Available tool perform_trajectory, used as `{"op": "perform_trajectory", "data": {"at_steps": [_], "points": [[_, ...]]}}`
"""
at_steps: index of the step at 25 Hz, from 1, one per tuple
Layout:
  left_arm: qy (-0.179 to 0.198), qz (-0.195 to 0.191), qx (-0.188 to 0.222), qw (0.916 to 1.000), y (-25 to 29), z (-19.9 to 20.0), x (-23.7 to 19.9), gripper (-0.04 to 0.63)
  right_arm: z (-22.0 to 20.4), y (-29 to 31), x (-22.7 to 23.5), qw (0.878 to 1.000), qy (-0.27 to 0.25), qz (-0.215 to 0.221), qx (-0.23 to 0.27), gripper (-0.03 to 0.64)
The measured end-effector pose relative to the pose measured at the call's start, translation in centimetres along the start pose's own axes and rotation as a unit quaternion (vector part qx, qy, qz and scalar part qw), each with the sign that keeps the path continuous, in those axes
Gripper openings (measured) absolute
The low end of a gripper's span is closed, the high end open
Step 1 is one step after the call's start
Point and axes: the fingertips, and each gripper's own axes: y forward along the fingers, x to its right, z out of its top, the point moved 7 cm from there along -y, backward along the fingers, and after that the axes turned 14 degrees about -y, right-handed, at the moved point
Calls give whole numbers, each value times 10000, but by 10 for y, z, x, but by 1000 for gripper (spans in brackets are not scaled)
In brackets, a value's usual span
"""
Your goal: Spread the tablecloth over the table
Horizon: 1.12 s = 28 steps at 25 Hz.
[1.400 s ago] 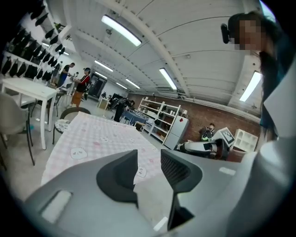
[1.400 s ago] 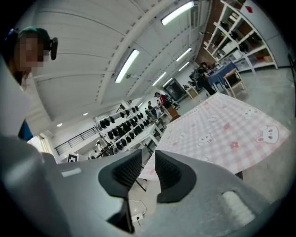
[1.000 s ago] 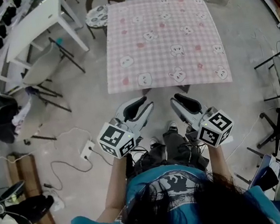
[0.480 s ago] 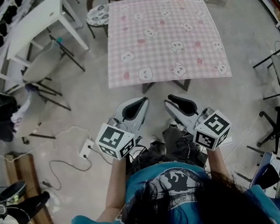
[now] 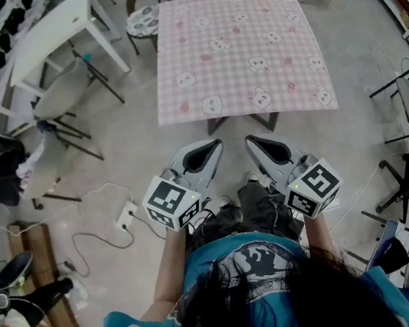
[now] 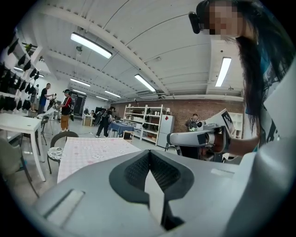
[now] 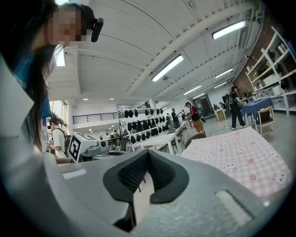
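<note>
left gripper [image 5: 212, 147], right gripper [image 5: 252, 143]: fingers closed, empty; brushing the counter's [image 5: 268, 120] near edge could skew the spread tablecloth [image 5: 236, 52].

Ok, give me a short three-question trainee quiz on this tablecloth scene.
1. True or false: the pink checked tablecloth with animal prints already covers the dark-legged table.
2. The grey left gripper and right gripper are: A both open; B both shut, empty; C shut on cloth.
3. What stands by the cloth's far left corner in the head view?
Key: 1 true; 2 B; 3 a round-backed brown chair.
</note>
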Motion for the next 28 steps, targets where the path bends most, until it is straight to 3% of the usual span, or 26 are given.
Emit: {"op": "perform_trajectory", "data": {"at_steps": [28], "points": [[39, -118, -70, 9999, 1, -2, 8, 14, -2, -3, -4, 9993, -362, -31, -30, 2]]}}
